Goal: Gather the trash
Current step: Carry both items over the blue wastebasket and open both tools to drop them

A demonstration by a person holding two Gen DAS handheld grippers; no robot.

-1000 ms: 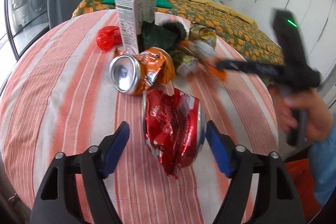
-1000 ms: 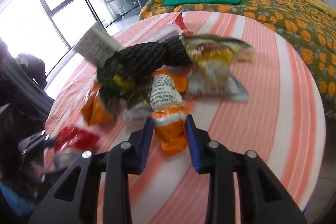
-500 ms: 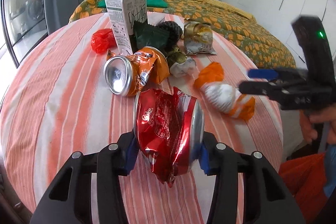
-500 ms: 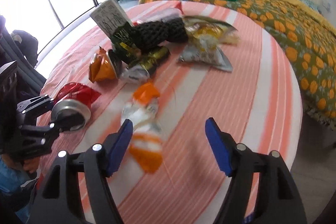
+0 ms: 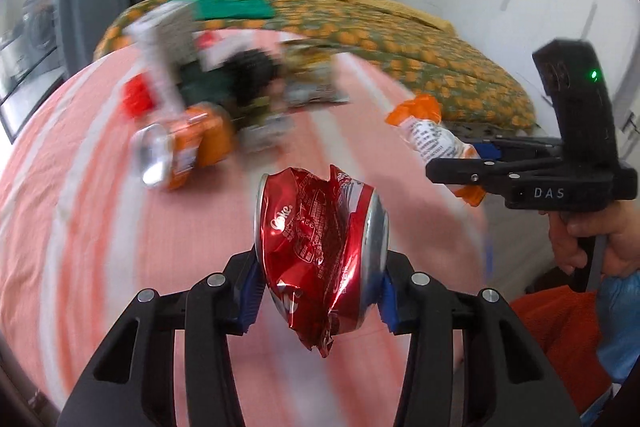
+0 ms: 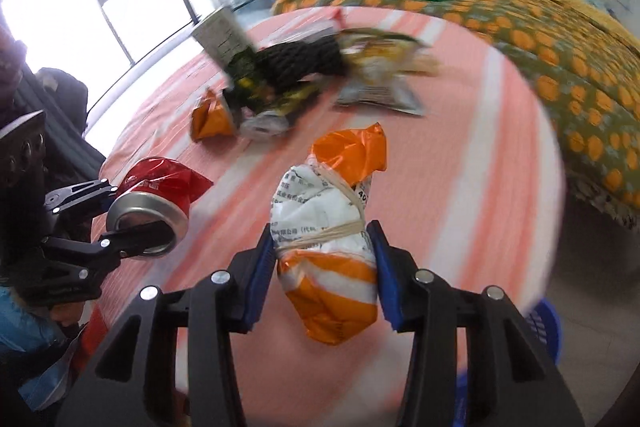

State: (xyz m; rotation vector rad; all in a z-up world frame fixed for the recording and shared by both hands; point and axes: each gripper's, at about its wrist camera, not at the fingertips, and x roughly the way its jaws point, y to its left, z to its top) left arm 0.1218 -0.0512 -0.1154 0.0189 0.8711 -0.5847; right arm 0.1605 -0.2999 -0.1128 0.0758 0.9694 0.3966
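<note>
My left gripper [image 5: 318, 287] is shut on a crushed red cola can [image 5: 320, 239] and holds it above the striped table [image 5: 80, 211]. My right gripper [image 6: 326, 263] is shut on an orange and white wrapped packet [image 6: 332, 227] tied with rubber bands, lifted off the table. The right gripper [image 5: 472, 157] with its packet [image 5: 428, 135] shows in the left wrist view at the right. The left gripper [image 6: 132, 211] with the can [image 6: 156, 195] shows in the right wrist view at the left.
More trash lies at the table's far side: a crushed orange can [image 5: 180, 151], a white carton [image 5: 164, 47], a red wrapper [image 5: 136, 99], a black mesh sleeve [image 6: 300, 59], a silver snack bag [image 6: 380, 87]. A bed [image 5: 400, 47] stands behind. A blue basket [image 6: 544, 323] sits low right.
My left gripper has lifted the red can off the table. My right gripper, open half a second ago, has closed on the orange packet and raised it.
</note>
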